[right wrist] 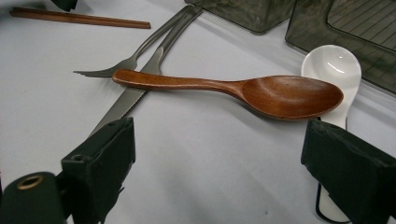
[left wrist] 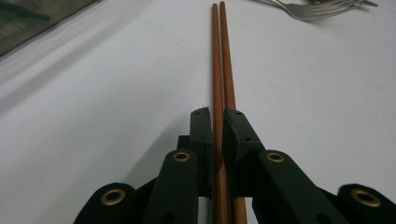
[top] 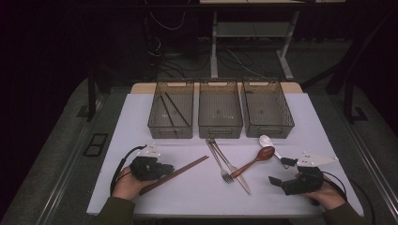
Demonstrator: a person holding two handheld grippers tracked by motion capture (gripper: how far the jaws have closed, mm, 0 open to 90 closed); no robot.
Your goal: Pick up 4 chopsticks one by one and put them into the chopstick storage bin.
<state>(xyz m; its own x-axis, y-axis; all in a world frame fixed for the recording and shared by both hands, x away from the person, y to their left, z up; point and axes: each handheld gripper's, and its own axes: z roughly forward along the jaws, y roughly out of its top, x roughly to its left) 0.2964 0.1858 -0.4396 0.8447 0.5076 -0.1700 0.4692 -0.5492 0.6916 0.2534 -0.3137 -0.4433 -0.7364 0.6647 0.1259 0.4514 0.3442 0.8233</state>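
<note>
Left gripper takes the wooden chopsticks near the bench's front-left corner.

The left gripper [top: 162, 169] has its jaws pinching the pair of wooden chopsticks [left wrist: 223, 70] at one end; the sticks lie flat and side by side, probably so that both are lifted together. The leftmost of the three bins [top: 152, 123] at the far edge already holds dark sticks, hard to make out, so I judge the pair goes there. In the middle lie a fork [top: 220, 161] and a knife [top: 237, 174], crossed. The wooden spoon [right wrist: 243, 88] partly covers the white ceramic spoon [right wrist: 338, 63]. The right gripper [top: 278, 183] waits near the front-right corner, jaws spread, holding nothing.
</note>
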